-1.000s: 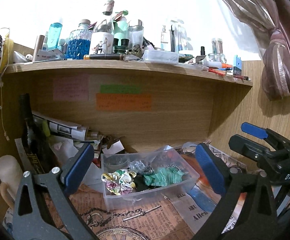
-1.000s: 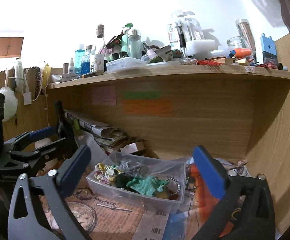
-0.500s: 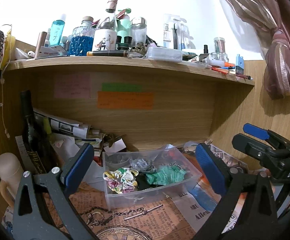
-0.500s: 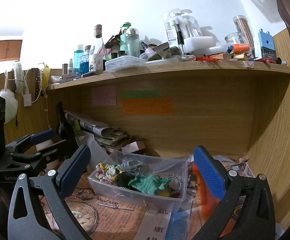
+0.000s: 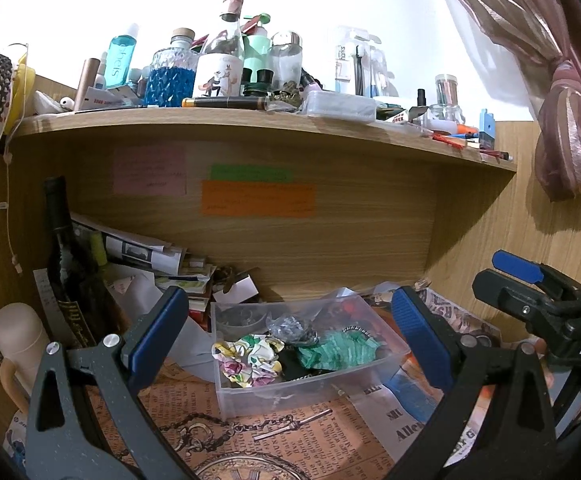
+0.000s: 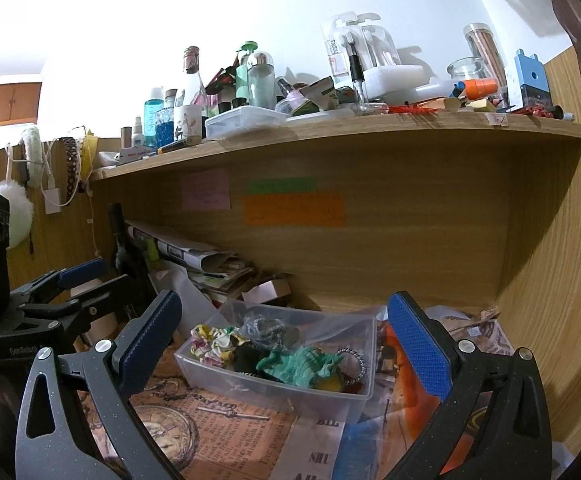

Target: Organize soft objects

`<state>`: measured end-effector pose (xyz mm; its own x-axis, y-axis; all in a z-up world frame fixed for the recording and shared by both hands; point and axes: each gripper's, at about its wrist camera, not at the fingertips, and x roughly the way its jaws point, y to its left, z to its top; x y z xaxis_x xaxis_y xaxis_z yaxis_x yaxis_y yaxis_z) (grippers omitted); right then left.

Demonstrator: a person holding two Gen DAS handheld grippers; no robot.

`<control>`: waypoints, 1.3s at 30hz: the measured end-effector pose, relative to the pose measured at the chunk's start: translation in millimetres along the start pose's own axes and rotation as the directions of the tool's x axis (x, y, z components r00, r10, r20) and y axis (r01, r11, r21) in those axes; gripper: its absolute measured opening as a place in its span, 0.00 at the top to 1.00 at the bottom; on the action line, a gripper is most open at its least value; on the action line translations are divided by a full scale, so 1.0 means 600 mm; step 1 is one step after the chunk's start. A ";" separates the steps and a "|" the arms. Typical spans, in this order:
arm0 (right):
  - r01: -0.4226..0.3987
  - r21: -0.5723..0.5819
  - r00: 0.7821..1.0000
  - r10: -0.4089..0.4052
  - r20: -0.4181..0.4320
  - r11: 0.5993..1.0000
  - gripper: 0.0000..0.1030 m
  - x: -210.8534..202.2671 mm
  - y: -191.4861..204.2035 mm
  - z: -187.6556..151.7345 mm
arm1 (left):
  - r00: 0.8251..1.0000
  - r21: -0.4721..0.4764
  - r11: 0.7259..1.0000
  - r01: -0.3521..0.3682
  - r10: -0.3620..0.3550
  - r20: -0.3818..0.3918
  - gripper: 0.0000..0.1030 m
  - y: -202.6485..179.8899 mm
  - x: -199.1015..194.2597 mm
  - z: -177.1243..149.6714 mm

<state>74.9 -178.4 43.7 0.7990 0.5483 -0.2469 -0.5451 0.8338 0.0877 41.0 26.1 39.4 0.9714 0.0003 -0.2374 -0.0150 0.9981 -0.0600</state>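
A clear plastic bin (image 5: 250, 398) (image 6: 226, 376) stands on the desk under the shelf. In it lie soft hair scrunchies: a floral one (image 5: 250, 362) (image 6: 214, 340), a green one (image 5: 338, 354) (image 6: 298, 364), a grey one (image 5: 290, 326) (image 6: 264, 328) and a black one (image 6: 246, 358), plus a beaded band (image 6: 356, 360). My left gripper (image 5: 290, 340) is open and empty, held back in front of the bin. My right gripper (image 6: 284, 340) is open and empty too, also short of the bin. Each gripper shows at the edge of the other's view.
A wooden shelf (image 5: 250, 120) crowded with bottles (image 5: 170, 76) hangs above. A dark wine bottle (image 5: 70, 272) and stacked papers (image 5: 146, 252) stand at the back left. A wooden side wall (image 6: 550, 280) closes the right. Printed paper (image 5: 290, 440) and a chain (image 5: 226, 432) cover the desk.
Both grippers have tilted slightly upward and stayed open; the bin and its contents sit a little lower in both views. Nothing was picked up or moved.
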 end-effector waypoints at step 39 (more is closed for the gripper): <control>-0.017 0.017 0.999 0.017 -0.035 1.000 0.00 0.017 -0.003 -0.011 | 0.998 0.013 0.998 0.056 -0.055 -0.020 0.00 -0.001 0.018 -0.004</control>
<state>82.1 -174.5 34.7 0.7799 0.5602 -0.2794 -0.5540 0.8254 0.1086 50.7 25.4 34.5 0.9657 -0.0561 -0.2534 0.0421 0.9973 -0.0603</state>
